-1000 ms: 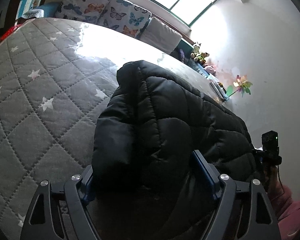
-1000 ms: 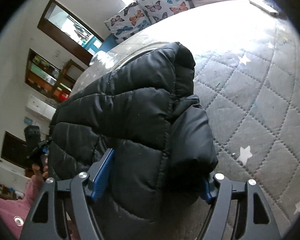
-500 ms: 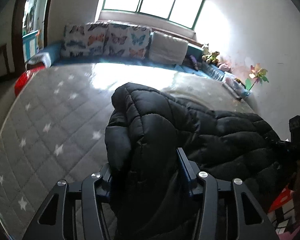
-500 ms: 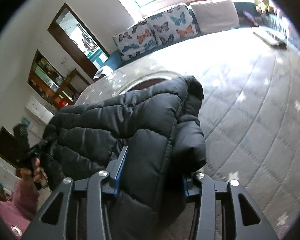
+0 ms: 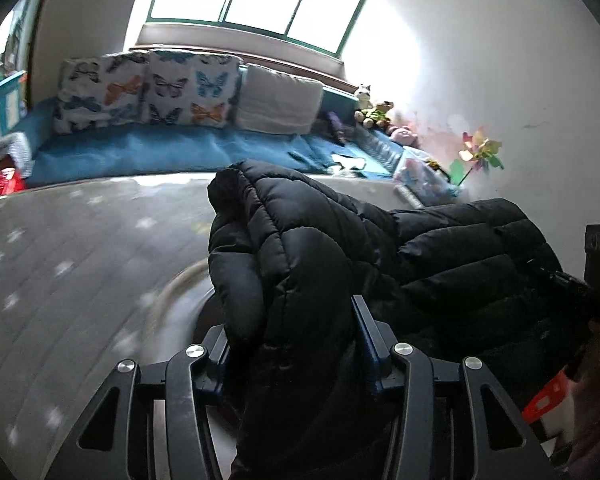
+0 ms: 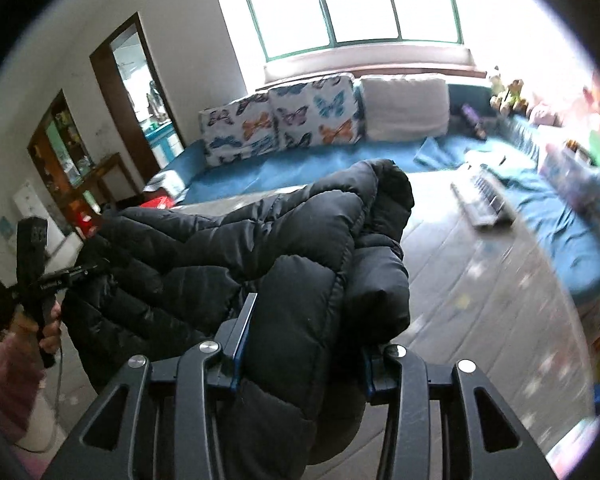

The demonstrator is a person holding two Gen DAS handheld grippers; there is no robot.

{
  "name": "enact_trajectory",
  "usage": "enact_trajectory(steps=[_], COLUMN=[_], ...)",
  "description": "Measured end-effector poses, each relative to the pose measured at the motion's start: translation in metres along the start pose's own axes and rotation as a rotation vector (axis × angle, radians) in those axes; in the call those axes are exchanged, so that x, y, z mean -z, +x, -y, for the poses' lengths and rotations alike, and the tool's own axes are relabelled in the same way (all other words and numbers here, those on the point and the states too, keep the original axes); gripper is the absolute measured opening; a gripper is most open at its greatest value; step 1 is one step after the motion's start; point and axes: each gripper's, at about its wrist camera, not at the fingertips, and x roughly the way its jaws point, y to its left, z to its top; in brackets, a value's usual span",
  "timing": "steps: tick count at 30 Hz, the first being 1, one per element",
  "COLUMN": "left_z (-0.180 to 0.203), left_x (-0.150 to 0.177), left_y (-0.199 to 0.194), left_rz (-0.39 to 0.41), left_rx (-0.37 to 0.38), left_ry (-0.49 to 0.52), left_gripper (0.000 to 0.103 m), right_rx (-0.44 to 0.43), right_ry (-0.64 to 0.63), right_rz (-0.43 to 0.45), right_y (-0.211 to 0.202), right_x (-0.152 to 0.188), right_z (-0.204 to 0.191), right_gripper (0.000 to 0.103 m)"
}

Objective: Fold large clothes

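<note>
The black puffer jacket (image 5: 320, 272) is gripped by the left gripper (image 5: 292, 336) and the right gripper (image 6: 304, 340) (both clamped on padding), lifted above the quilted mattress (image 5: 80, 260); lowering evenly seems required next.

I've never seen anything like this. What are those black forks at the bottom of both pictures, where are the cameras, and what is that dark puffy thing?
There is no robot here. A person holds a two-finger clamp in each hand, and each clamp carries a wide-angle camera looking forward along its fingers, which is why the pictures look round and bent.

One picture comes from the left gripper, the other from the right gripper. Each view also catches the other gripper off to the side.

The dark puffy thing is a black quilted puffer jacket. Both grippers are shut on it, one at each end, so it hangs between them, raised over a grey quilted bed cover with white stars.

Behind that lie a blue sheet, butterfly pillows and a bright window.
</note>
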Motion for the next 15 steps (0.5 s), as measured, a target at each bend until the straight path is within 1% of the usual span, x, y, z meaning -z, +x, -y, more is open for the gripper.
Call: enact_trajectory(steps=[3, 4, 5, 6, 8, 10, 11, 13, 14, 15], left_z=[0.018, 0.022, 0.026, 0.03, 0.031, 0.028, 0.024, 0.014, 0.011, 0.01], left_x=[-0.038, -0.047, -0.053, -0.058, -0.059, -0.054, -0.048, -0.039, -0.035, -0.031], left_y=[0.046, 0.06, 0.073, 0.09, 0.116, 0.138, 0.145, 0.156, 0.158, 0.162], left_rz=[-0.003, -0.001, -0.003, -0.018, -0.055, -0.091, -0.106, -0.128, -0.131, -0.131], left_rx=[0.041, 0.045, 0.044, 0.037, 0.027, -0.017, -0.033, -0.036, -0.043, -0.055], left_ry=[-0.01, -0.007, 0.001, 0.003, -0.001, -0.007, -0.011, -0.03, -0.029, -0.012], left_gripper=[0.051, 0.051, 0.051, 0.051, 0.051, 0.052, 0.054, 0.061, 0.068, 0.071], right_rx=[0.052, 0.063, 0.062, 0.064, 0.085, 0.125, 0.143, 0.182, 0.187, 0.193], right_ry=[-0.012, 0.002, 0.036, 0.05, 0.104, 0.137, 0.143, 0.169, 0.178, 0.194], right_rz=[0.017, 0.019, 0.012, 0.005, -0.032, -0.091, -0.107, -0.143, -0.151, -0.154], right_y=[0.006, 0.009, 0.014, 0.018, 0.034, 0.054, 0.059, 0.073, 0.076, 0.08], right_x=[-0.019, -0.024, -0.028, -0.028, -0.021, -0.01, -0.005, 0.013, 0.014, 0.02], right_z=[0.025, 0.032, 0.048, 0.054, 0.074, 0.09, 0.096, 0.109, 0.114, 0.118], right_gripper=[0.045, 0.045, 0.045, 0.047, 0.05, 0.054, 0.06, 0.063, 0.069, 0.074])
